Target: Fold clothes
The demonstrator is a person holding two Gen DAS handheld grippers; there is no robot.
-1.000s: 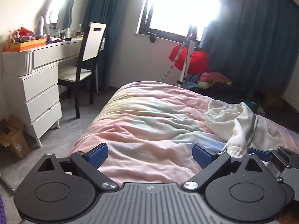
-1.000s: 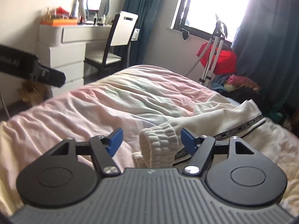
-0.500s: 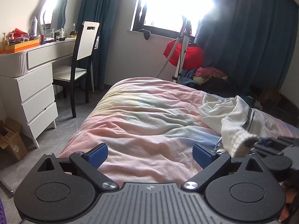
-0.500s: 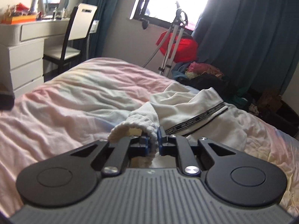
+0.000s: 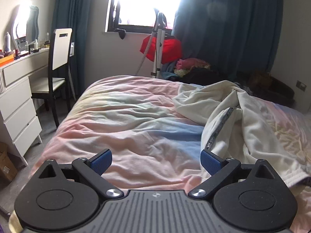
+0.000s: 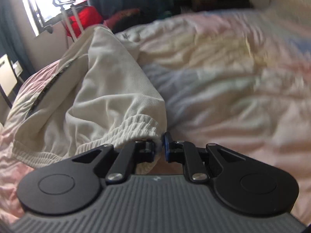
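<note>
We read the fold as barely begun: nothing is folded, and spreading, aligning and every fold remain. Our left gripper hangs spread wide and empty above the pastel duvet. Just to its right the cream garment lies crumpled on the right side of the bed, a dark printed stripe along one seam, its cloth bunched in ridges. Our right gripper is pressed together on the garment's ribbed elastic cuff, drawing that end up off the duvet; this view is blurred at right.
</note>
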